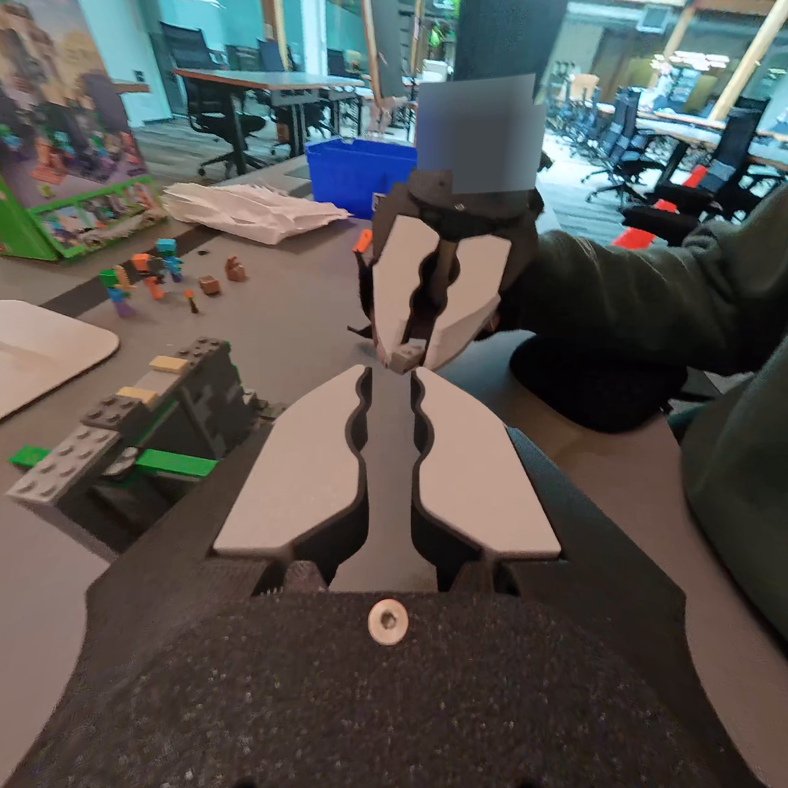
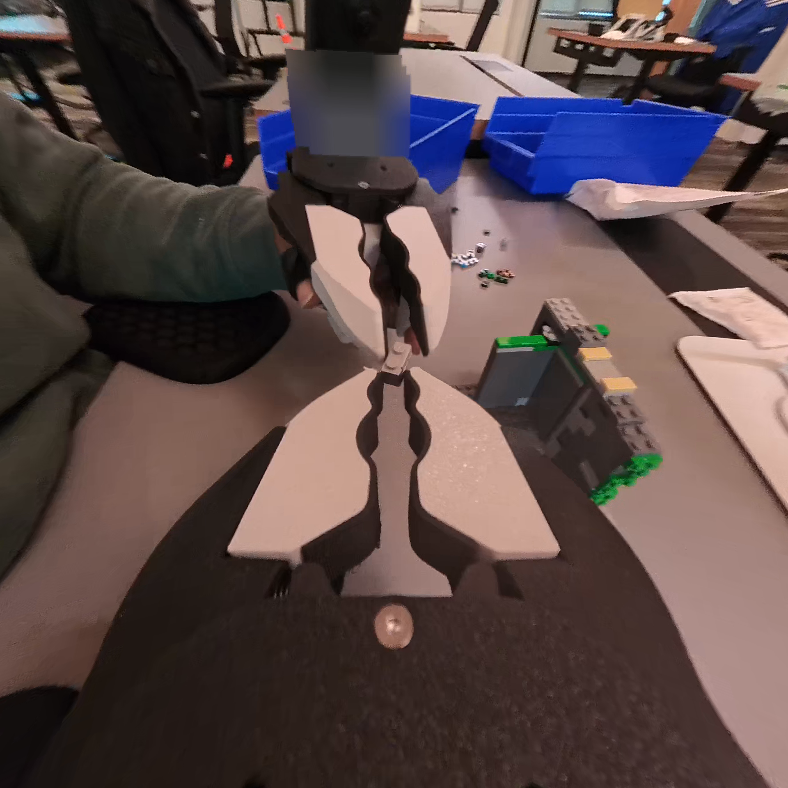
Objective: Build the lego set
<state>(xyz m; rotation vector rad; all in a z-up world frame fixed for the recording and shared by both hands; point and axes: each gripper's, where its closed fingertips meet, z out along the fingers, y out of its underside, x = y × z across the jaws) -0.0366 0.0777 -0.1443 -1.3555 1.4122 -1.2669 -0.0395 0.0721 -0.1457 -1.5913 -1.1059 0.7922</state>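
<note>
My two grippers face each other tip to tip above the grey table. My right gripper (image 2: 392, 379) is shut on a small light grey lego plate (image 2: 396, 360) at its fingertips. In the left wrist view the plate (image 1: 405, 357) sits between the right gripper's (image 1: 403, 364) tips, just beyond my left gripper (image 1: 391, 373). My left gripper is open and empty, its tips almost touching the plate. The partly built dark grey and green lego structure (image 1: 170, 426) stands on the table to the left, and shows at right in the right wrist view (image 2: 588, 405).
Minifigures (image 1: 145, 273) and small brown pieces (image 1: 221, 277) stand beyond the build. The lego box (image 1: 64, 149), white paper bags (image 1: 256, 209) and blue bins (image 2: 597, 140) lie at the back. Loose small pieces (image 2: 486, 264) lie mid-table. A white tray (image 2: 733, 405) lies beside the build.
</note>
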